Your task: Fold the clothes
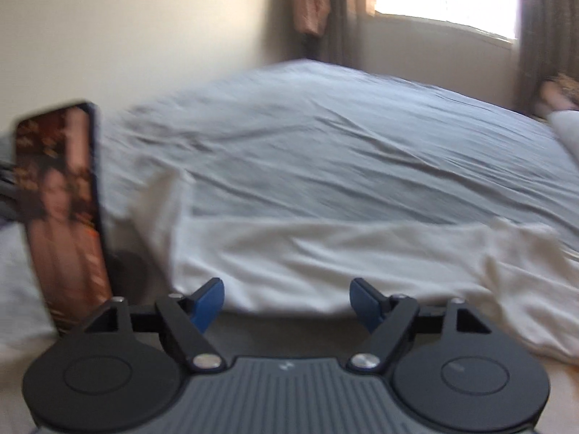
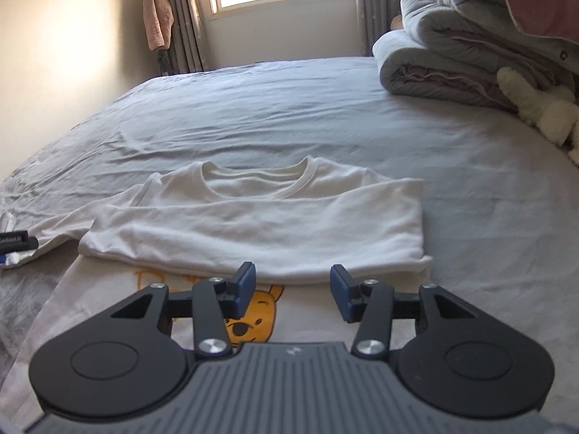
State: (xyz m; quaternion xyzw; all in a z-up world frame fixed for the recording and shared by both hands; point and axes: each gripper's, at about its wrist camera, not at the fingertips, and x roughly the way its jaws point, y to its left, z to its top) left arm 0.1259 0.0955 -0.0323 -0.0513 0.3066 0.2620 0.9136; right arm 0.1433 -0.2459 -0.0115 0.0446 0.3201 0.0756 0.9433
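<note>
A white T-shirt (image 2: 253,224) lies flat on the bed, its collar (image 2: 258,177) on the far side. One layer is folded across the chest and covers the top of a yellow bear print (image 2: 258,316). My right gripper (image 2: 291,293) hovers open just above the print, at the near edge of that fold, holding nothing. The left sleeve (image 2: 54,231) stretches out to the left. In the blurred left wrist view, white shirt cloth (image 1: 325,264) lies in front of my left gripper (image 1: 286,302), which is open with nothing between its fingers.
The grey-blue bed sheet (image 2: 289,108) stretches to a window wall. Folded quilts (image 2: 470,43) and a white plush toy (image 2: 539,112) are stacked at the back right. A phone (image 1: 61,209) stands upright at the left. A black ribbed part (image 2: 16,242) sits at the sleeve's end.
</note>
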